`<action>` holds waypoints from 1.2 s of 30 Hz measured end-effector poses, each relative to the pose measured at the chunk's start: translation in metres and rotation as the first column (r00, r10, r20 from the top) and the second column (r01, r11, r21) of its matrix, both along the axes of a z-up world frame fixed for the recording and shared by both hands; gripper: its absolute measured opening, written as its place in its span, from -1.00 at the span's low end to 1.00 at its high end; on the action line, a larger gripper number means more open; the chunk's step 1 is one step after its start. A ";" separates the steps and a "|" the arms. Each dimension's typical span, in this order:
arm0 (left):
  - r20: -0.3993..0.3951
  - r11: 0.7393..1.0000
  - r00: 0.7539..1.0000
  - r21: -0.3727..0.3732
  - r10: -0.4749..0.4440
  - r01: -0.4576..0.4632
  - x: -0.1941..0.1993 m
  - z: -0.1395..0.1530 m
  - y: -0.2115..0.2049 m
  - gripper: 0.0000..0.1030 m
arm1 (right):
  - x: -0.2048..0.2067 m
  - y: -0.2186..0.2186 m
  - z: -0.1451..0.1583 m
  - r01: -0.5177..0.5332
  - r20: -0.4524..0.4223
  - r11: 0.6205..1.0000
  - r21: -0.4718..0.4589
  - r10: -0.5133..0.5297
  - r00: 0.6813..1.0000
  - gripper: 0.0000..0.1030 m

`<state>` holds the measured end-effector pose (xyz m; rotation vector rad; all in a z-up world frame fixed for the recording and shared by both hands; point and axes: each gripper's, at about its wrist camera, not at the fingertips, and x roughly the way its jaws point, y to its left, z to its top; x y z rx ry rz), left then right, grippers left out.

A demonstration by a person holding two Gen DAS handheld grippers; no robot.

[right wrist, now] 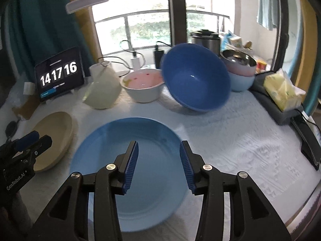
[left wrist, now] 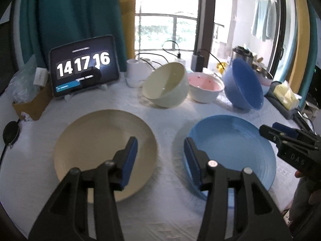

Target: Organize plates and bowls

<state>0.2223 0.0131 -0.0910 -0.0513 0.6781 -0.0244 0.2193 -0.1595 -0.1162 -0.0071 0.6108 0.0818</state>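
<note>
- At the far left of the white-clothed table (left wrist: 164, 217), a cardboard box (left wrist: 33, 104) sits beside the tablet (left wrist: 84, 66), which stands propped with a clock face showing.
- In front of the tablet lies your beige plate (left wrist: 96, 140), flat on the cloth.
- Your left gripper (left wrist: 161, 158) hangs above the gap between the two plates, jaws parted about halfway, nothing between the blue pads.
- Behind the beige plate, the cream bowl (left wrist: 166, 84) is tipped on its side, its mouth facing you and leftward.
- Just right of it, the pink-lined white bowl (right wrist: 143, 86) stands upright; whether the two touch you cannot tell.
- The blue plate (right wrist: 152, 132) lies flat beside the beige one, close but apart.
- Your right gripper (right wrist: 158, 164) hovers over the blue plate, jaws roughly half open, empty.
- Behind it the dark blue bowl (right wrist: 196, 76) tilts steeply, mouth toward you, its rim close against the white bowl.
- Further right, a stack of bowls (right wrist: 240, 74) stands upright: a metal one on top, pink below it, light blue at the bottom.
- At the far right, a yellow tissue pack (right wrist: 282, 90) rests on a dark grey pouch (right wrist: 266, 98).
</note>
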 end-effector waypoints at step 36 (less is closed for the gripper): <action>-0.029 0.976 0.977 -0.034 0.212 -0.213 0.005 -0.024 0.162 0.24 | 0.041 0.143 -0.014 -0.146 -0.074 0.986 -0.074 0.141 0.987 -0.11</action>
